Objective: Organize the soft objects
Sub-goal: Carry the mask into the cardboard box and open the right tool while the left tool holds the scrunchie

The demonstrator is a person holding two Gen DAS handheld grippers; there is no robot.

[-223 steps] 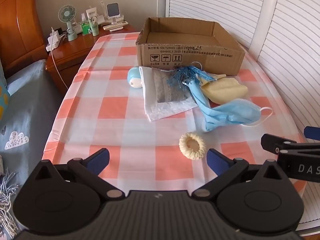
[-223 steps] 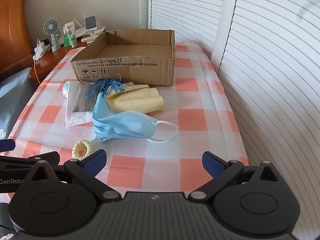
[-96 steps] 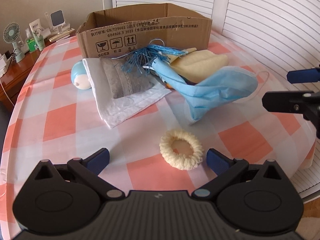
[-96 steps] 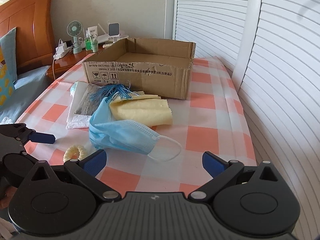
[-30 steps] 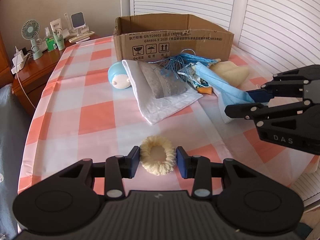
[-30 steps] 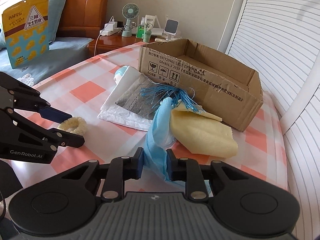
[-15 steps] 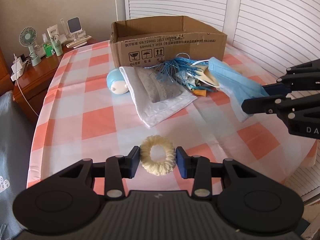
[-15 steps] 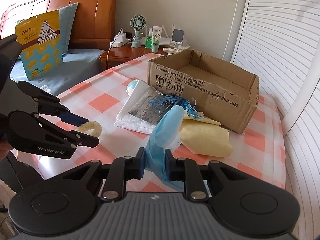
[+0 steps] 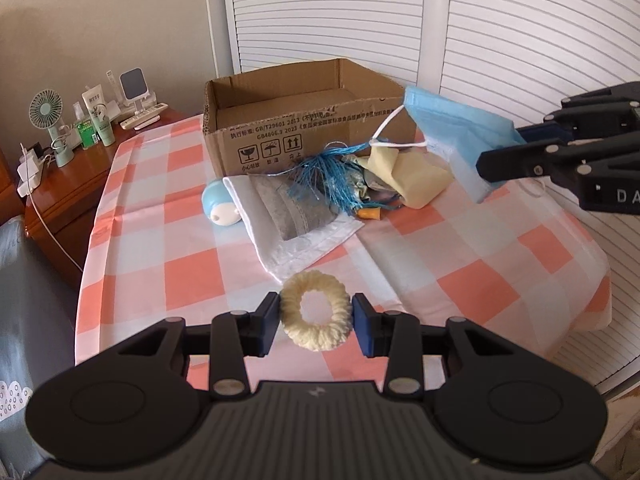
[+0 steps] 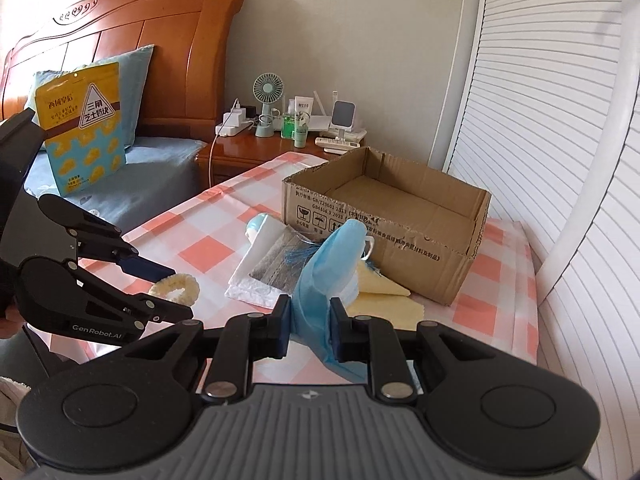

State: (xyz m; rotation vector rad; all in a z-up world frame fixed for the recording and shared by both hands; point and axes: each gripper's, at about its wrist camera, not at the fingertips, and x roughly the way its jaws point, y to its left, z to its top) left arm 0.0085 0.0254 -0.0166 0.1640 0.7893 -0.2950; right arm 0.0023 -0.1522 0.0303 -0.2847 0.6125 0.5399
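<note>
The left gripper [image 9: 316, 322] is clamping a cream knitted scrunchie [image 9: 315, 310] between its two blue pads, the ring standing upright and lifted off the checked tablecloth [image 9: 160, 240]. The right gripper [image 10: 310, 330] is pinching a blue face mask [image 10: 334, 264] at one end; the mask is hanging in the air above the table, its white ear loop [image 9: 394, 136] dangling toward the pile below. In the left wrist view the mask [image 9: 456, 136] is sitting level with the near right corner of the open cardboard box [image 9: 304, 128], not inside it. The remaining soft items are lying together in front of the box: a yellow cloth [image 9: 416, 176], a blue tassel [image 9: 328, 176], a grey-and-white pouch [image 9: 296, 216] and a small blue plush toy [image 9: 220, 208] touching the pouch's left edge. A small fan [image 10: 267, 100] is standing on the wooden nightstand [image 10: 248, 152] beyond the table.
</note>
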